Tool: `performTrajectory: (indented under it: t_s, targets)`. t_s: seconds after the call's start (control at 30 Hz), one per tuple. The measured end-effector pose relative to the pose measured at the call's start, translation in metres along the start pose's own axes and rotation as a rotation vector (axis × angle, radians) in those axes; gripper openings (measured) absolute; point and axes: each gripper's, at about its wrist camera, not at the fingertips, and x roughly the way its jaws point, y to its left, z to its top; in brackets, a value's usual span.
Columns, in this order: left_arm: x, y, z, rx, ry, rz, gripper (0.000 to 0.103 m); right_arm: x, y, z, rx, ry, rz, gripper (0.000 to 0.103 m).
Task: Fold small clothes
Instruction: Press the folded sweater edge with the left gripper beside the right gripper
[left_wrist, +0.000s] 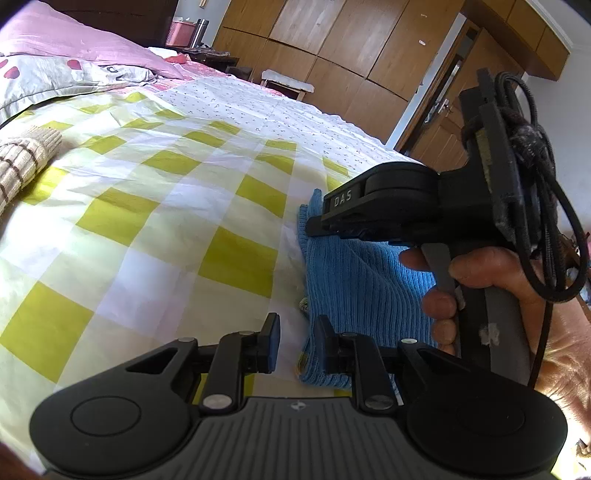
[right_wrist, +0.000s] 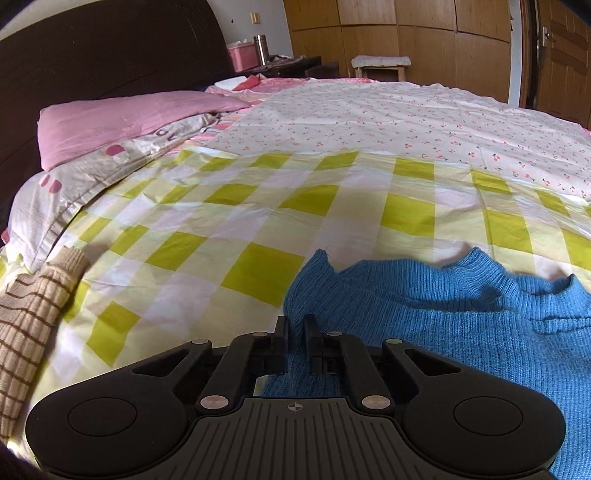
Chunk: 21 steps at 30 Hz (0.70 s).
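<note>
A blue ribbed knit garment (right_wrist: 443, 317) lies on the checked bedspread (right_wrist: 258, 221). My right gripper (right_wrist: 295, 343) is shut on the garment's left edge, with blue knit pinched between the fingers. In the left wrist view the same blue garment (left_wrist: 362, 280) lies at the right, and the right gripper (left_wrist: 314, 227), held in a hand, sits on it. My left gripper (left_wrist: 297, 347) is open at the garment's near left edge; its right finger is over the knit and its left finger is over the bedspread.
A beige knit garment with brown stripes (right_wrist: 26, 332) lies at the left, also in the left wrist view (left_wrist: 22, 162). Pink pillows (right_wrist: 122, 118) lie by the dark headboard. Wooden wardrobes (right_wrist: 406, 33), a stool (right_wrist: 380, 64) and a door stand beyond the bed.
</note>
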Motion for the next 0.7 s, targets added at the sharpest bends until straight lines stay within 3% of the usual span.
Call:
performTrajectory:
  t_s: [0.17, 0.43, 0.53, 0.63, 0.7]
  targets:
    - [0.005, 0.000, -0.001, -0.011, 0.019, -0.002, 0.026, -0.002, -0.005, 0.000, 0.017, 0.008, 0.051, 0.013]
    - [0.002, -0.001, -0.001, -0.009, 0.004, -0.002, 0.026, -0.038, -0.013, 0.000, 0.055, -0.070, 0.116, 0.015]
    - [0.002, -0.002, -0.003, -0.004, 0.005, 0.002, 0.026, -0.037, -0.009, -0.003, 0.024, -0.040, 0.091, 0.017]
    - [0.004, -0.002, -0.003, -0.001, 0.013, 0.006, 0.027, -0.022, -0.004, -0.008, -0.015, 0.026, 0.040, 0.026]
    - [0.004, -0.002, -0.002, -0.005, 0.012, 0.005, 0.027, -0.022, -0.002, -0.010, -0.016, 0.018, 0.039, 0.026]
